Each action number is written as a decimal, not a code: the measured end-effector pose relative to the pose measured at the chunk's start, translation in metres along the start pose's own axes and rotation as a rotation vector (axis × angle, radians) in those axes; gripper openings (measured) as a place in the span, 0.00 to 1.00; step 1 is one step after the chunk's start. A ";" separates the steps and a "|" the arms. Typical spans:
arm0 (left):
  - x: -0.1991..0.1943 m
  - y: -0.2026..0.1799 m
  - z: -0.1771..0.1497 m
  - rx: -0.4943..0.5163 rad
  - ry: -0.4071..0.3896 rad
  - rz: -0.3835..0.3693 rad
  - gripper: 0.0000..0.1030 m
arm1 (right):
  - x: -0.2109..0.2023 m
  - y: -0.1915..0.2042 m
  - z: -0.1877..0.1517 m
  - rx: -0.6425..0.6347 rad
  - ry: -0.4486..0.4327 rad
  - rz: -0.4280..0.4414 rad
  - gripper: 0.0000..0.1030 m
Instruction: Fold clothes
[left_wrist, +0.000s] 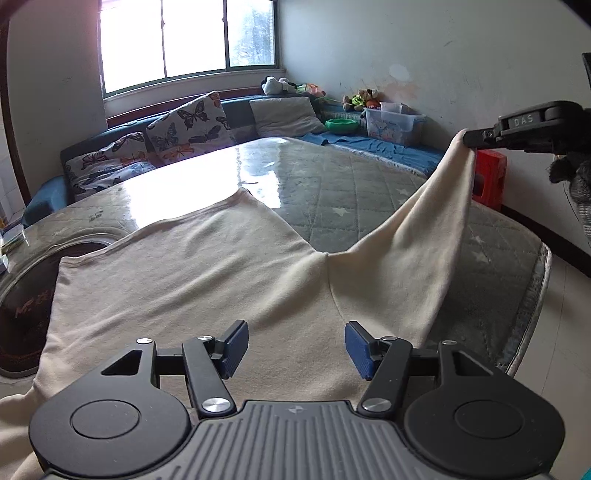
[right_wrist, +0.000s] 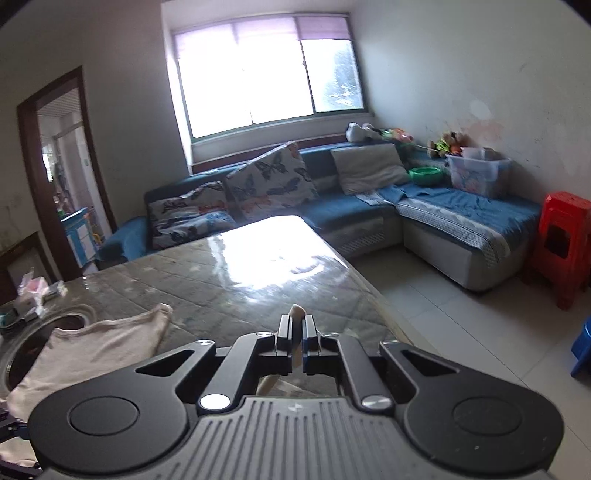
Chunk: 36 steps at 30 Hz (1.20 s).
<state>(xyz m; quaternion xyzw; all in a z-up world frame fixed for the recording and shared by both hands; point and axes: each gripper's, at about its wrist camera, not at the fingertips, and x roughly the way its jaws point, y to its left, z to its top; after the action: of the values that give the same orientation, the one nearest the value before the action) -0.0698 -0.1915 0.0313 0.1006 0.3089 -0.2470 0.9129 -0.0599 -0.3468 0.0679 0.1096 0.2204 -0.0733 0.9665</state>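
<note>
A cream shirt (left_wrist: 192, 273) lies spread on the quilted table (left_wrist: 332, 184). My left gripper (left_wrist: 296, 349) is open and empty, hovering just above the shirt's near part. My right gripper (left_wrist: 471, 139) is shut on the end of the shirt's sleeve (left_wrist: 424, 236) and holds it lifted up and to the right, so the sleeve hangs taut from the body. In the right wrist view the right gripper (right_wrist: 297, 332) pinches a small tip of cream cloth (right_wrist: 297, 309), and the shirt body (right_wrist: 92, 343) lies low at the left.
A round dark inset (left_wrist: 26, 306) sits in the table at the left, partly under the shirt. A blue sofa (right_wrist: 332, 218) with cushions stands beyond the table. A red stool (right_wrist: 561, 243) stands at the right by the wall. Small clutter (right_wrist: 29, 295) lies at the table's left edge.
</note>
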 end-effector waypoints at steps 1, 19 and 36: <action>-0.002 0.003 0.000 -0.006 -0.006 0.005 0.60 | -0.003 0.005 0.004 -0.013 -0.006 0.012 0.04; -0.059 0.091 -0.038 -0.210 -0.057 0.207 0.64 | -0.010 0.206 0.019 -0.375 0.027 0.473 0.04; -0.079 0.123 -0.056 -0.307 -0.065 0.278 0.62 | 0.015 0.273 -0.074 -0.563 0.315 0.735 0.13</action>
<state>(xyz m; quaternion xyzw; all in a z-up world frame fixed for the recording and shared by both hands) -0.0896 -0.0360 0.0400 -0.0062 0.2966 -0.0718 0.9523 -0.0251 -0.0665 0.0453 -0.0758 0.3220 0.3527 0.8753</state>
